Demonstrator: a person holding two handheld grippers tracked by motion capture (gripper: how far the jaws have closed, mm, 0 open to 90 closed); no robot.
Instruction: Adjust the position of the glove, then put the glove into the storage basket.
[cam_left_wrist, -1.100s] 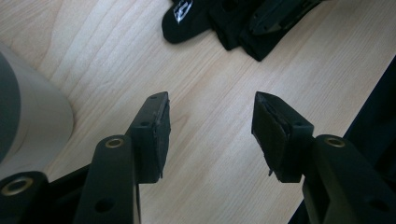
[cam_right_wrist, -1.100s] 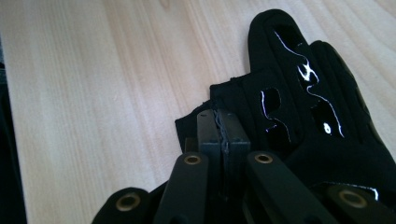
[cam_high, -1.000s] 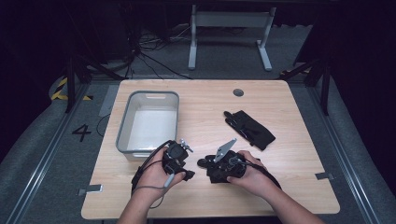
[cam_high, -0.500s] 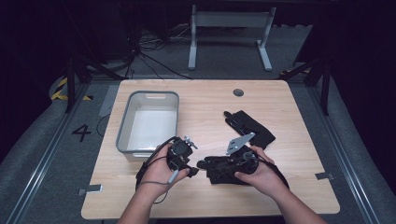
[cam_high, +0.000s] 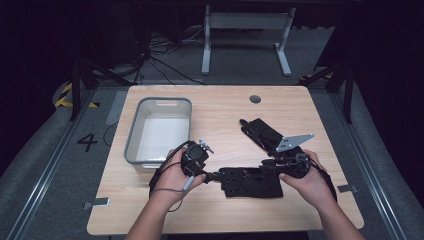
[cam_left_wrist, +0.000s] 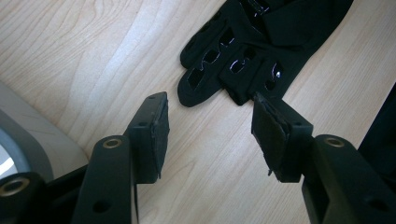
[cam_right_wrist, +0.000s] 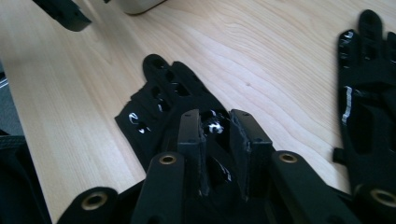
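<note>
High view: two black gloves are counted on the wooden worktop, one near the front edge, one farther back, well apart. One grey bin sits at the left. Two tools are held. The left tool is seen gaping over bare wood, just short of the near glove's fingertips. The right tool has just been opening; a fold of the near glove seems to lie between its jaws, though contact cannot be confirmed.
</note>
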